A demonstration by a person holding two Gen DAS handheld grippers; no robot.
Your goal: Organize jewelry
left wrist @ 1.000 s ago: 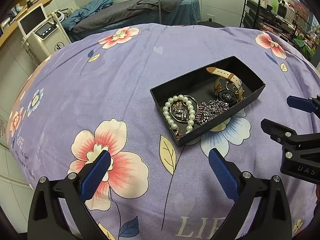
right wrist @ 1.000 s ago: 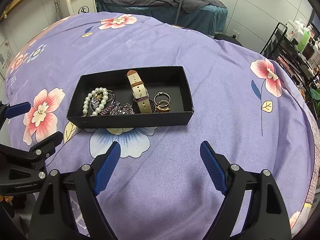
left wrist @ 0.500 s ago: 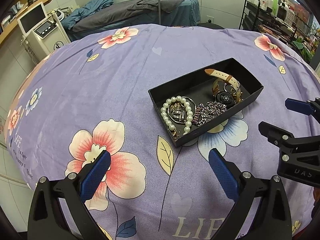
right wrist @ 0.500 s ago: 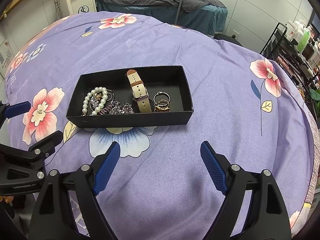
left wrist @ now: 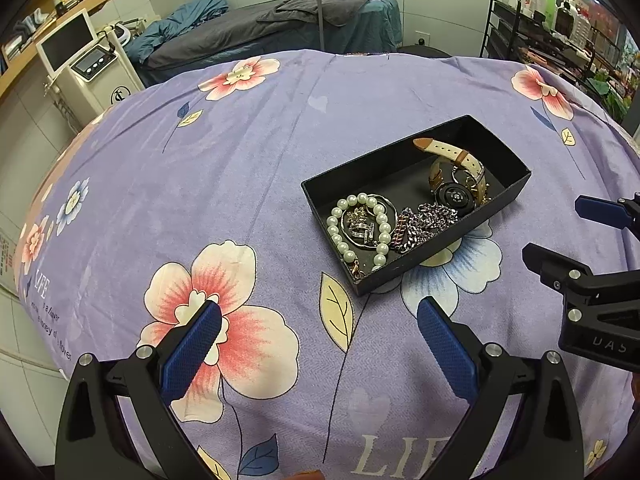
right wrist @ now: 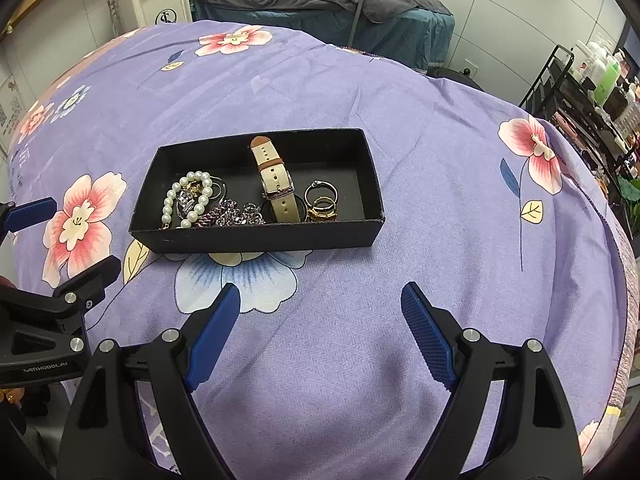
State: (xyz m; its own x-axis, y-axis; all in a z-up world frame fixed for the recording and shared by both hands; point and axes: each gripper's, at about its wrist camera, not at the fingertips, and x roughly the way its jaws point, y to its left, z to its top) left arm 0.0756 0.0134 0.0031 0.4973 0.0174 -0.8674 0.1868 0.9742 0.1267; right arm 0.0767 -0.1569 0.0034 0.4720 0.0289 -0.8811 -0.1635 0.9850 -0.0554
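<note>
A: Where is the jewelry?
B: In the black box [right wrist: 256, 236] on the purple flower cloth [right wrist: 360, 92]; pearls [right wrist: 188, 200], chain [right wrist: 236, 216], watch [right wrist: 276, 184], rings [right wrist: 322, 202].
A: And the grippers?
B: The left gripper [left wrist: 320, 320] and the right gripper [right wrist: 320, 312] are both wide open, holding nothing.

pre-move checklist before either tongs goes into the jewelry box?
1. Left tongs open, empty: ok.
2. Right tongs open, empty: ok.
3. Black rectangular cardboard box flat on the purple floral cloth, unobstructed: ok.
4. White pearl bracelet separable from the silver chain: cannot tell, they touch.
5. Beige-strap watch accessible from above: ok.
6. Gold and silver rings individually graspable: cannot tell, clustered.
</note>
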